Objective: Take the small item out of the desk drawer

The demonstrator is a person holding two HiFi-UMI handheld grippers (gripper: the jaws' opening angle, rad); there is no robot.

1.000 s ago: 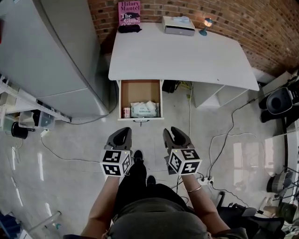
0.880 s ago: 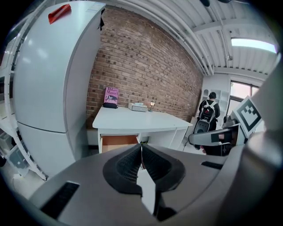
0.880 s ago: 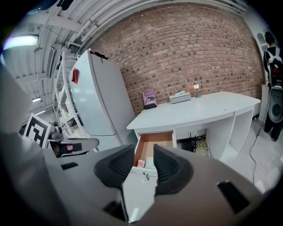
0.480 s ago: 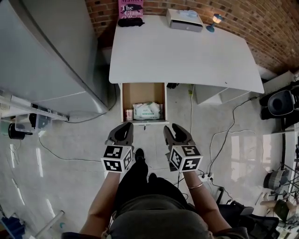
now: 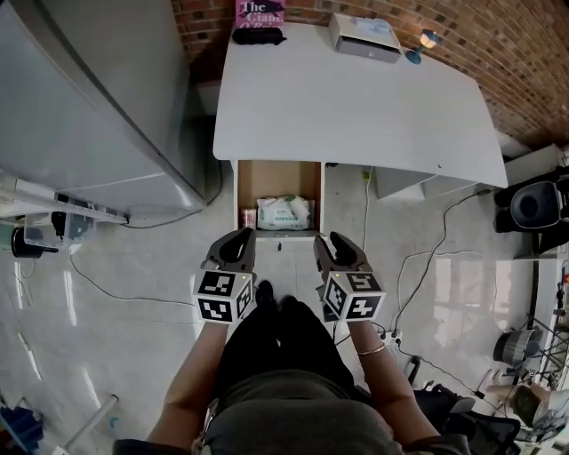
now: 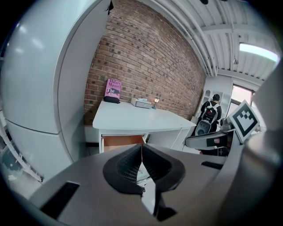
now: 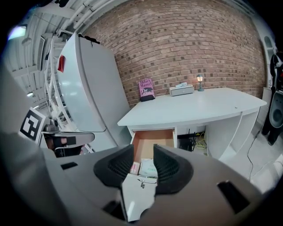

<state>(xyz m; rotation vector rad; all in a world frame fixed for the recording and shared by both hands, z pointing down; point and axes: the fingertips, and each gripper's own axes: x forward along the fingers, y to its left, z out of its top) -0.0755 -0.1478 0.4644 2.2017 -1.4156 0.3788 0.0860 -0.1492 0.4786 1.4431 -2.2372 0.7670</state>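
Observation:
The white desk has its drawer pulled open. Inside lie a small red-and-white can at the front left and a pack of wipes beside it. My left gripper hangs just in front of the drawer's front, its jaws shut and empty, tips touching in the left gripper view. My right gripper is level with it on the right. Its jaws have just been opening and stand open with nothing between them; through the gap show the can and the wipes.
A tall grey refrigerator stands close to the left of the desk. On the desk's far edge are a pink book, a black pouch, a tissue box and a small lamp. Cables and a power strip lie on the floor at the right.
Both grippers have moved forward together toward the open drawer, which now lies just beyond their tips. The person has stepped closer to the desk.

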